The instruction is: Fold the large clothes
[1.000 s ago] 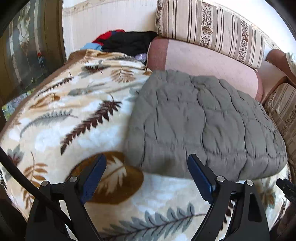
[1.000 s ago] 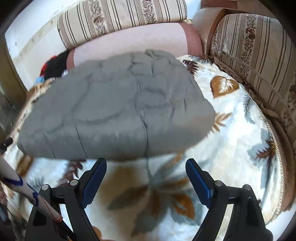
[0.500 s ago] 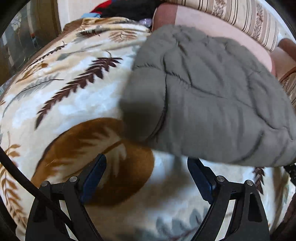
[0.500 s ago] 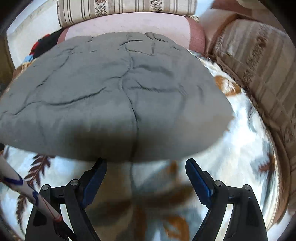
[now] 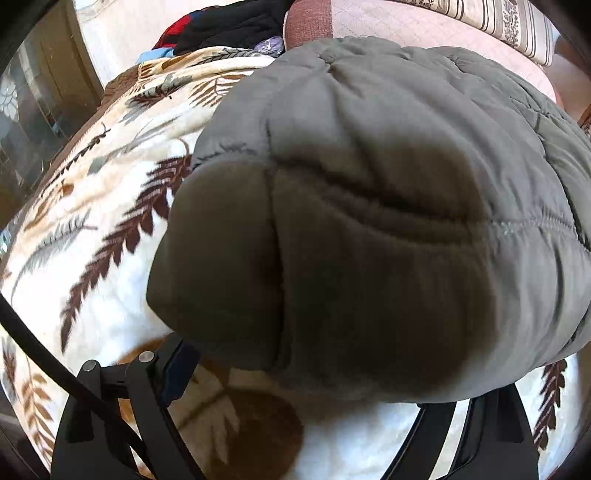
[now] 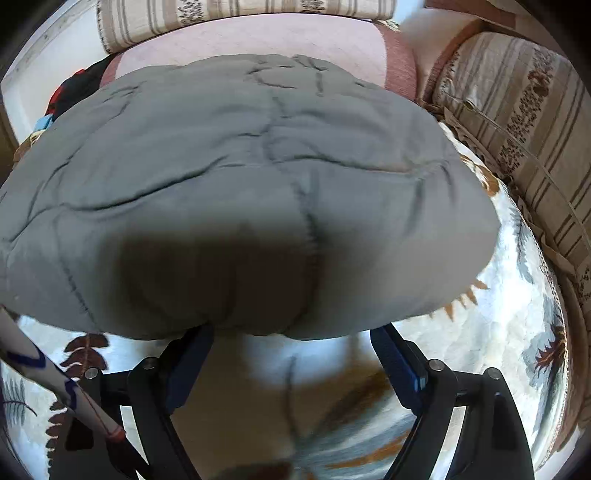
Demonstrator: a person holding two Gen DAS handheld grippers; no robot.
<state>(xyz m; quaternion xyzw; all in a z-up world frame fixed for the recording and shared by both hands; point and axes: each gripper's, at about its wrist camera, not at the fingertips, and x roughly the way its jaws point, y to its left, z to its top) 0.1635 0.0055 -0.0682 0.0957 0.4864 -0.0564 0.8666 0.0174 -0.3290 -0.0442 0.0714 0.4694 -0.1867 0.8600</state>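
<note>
- Sofa cushions (image 6: 251,40) in pink and stripes back a seat draped with a leaf-print blanket (image 5: 85,236), and a folded grey quilted jacket (image 6: 240,177) lies on the blanket.
- Left claw (image 5: 295,373) is low and level at the jacket's near left corner, jaws spread wide; its left pad (image 5: 177,365) sits just under the corner, while the right pad is hidden beneath the padding, so contact there is hard to judge.
- Right claw (image 6: 291,365) faces the jacket's near edge, jaws wide apart, both blue pads at the hem, seemingly touching it.
- Jacket's far edge rests against the pink cushion.
- Bare blanket shows to the left, to the right up to a striped armrest (image 6: 524,122), and in front by the claws.
- Dark and red clothes (image 5: 225,26) are heaped at the far left corner.
</note>
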